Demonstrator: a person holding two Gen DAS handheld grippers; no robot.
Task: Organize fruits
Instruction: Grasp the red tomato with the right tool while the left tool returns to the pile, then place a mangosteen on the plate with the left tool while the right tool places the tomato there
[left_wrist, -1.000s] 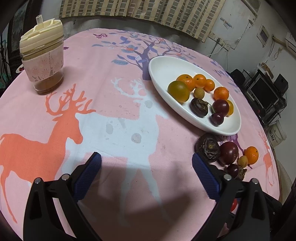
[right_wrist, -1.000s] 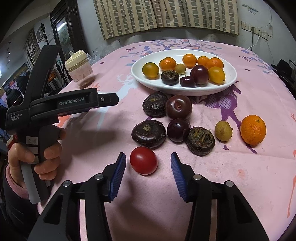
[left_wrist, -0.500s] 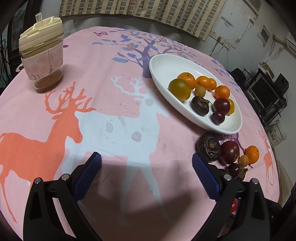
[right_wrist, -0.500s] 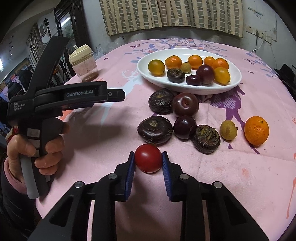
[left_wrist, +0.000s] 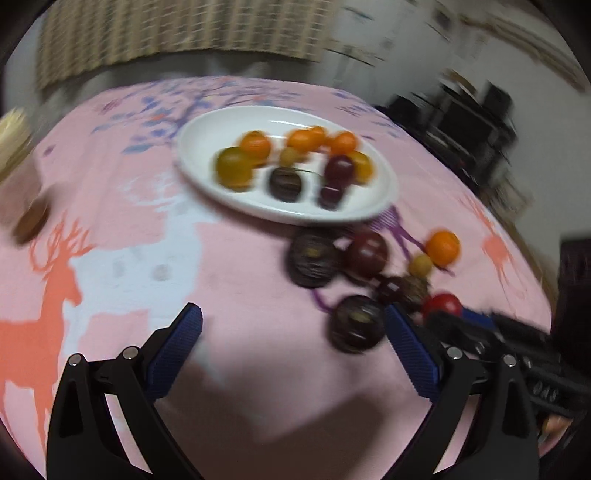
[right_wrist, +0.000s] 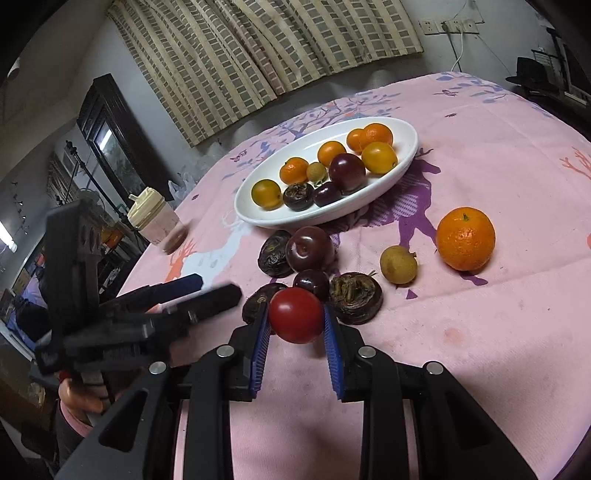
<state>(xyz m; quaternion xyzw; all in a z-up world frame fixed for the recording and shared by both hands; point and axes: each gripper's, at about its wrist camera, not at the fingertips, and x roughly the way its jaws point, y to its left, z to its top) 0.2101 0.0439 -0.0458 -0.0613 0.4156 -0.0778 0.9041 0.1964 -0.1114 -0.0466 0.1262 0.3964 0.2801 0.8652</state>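
Right gripper (right_wrist: 295, 334): matte black plastic frame with two angled arms and cut-out slots in the lower frame; blue ribbed pads (right_wrist: 258, 347) on the inner faces of both fingers; round silver screws at the joints. Left gripper (left_wrist: 293, 343): same build, black arms, blue ribbed pads (left_wrist: 173, 347), silver screws; picture blurred. At lower left of the right wrist view, the left hand (right_wrist: 79, 397) shows a pink sleeve cuff (right_wrist: 74, 419) under a dark outer sleeve.

Left wrist view motion-blurred; right wrist view sharp, fisheye-dark corners.
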